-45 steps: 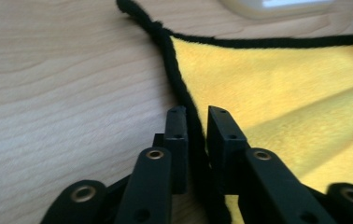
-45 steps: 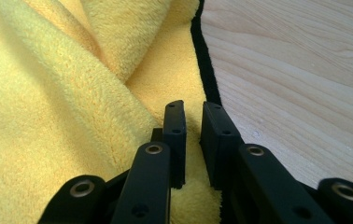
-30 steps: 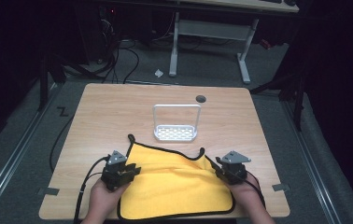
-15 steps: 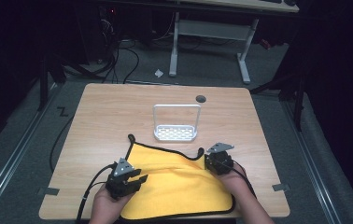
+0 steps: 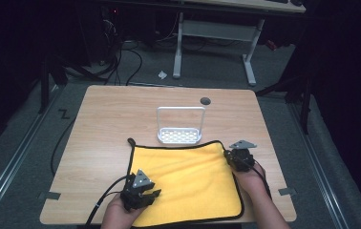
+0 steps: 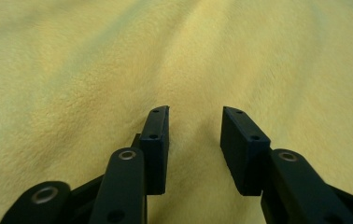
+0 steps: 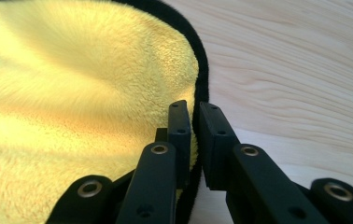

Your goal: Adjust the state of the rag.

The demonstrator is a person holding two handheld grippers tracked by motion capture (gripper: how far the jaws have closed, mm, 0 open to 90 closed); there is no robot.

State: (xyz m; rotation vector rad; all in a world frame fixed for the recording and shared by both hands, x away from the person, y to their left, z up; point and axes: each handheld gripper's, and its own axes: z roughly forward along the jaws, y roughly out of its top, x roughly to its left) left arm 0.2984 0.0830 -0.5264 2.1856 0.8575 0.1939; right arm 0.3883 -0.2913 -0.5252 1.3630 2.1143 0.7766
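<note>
Yellow cloth lay spread on the near half of the wooden table.
Nearest, the left gripper hovered over the cloth's near-left part, jaws parted, nothing between. Farther on, the right gripper was pinching the cloth's black-trimmed right edge. Beyond stood a white rack.

Hand-held gripper pinches cloth (black hem)

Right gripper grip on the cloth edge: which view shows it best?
Right gripper view. There the right gripper has its jaws shut on the black hem of the yellow cloth, seen close up. The high view shows that gripper at the cloth's right edge, too small to judge the pinch. The left gripper view shows cloth surface, no hem.
</note>
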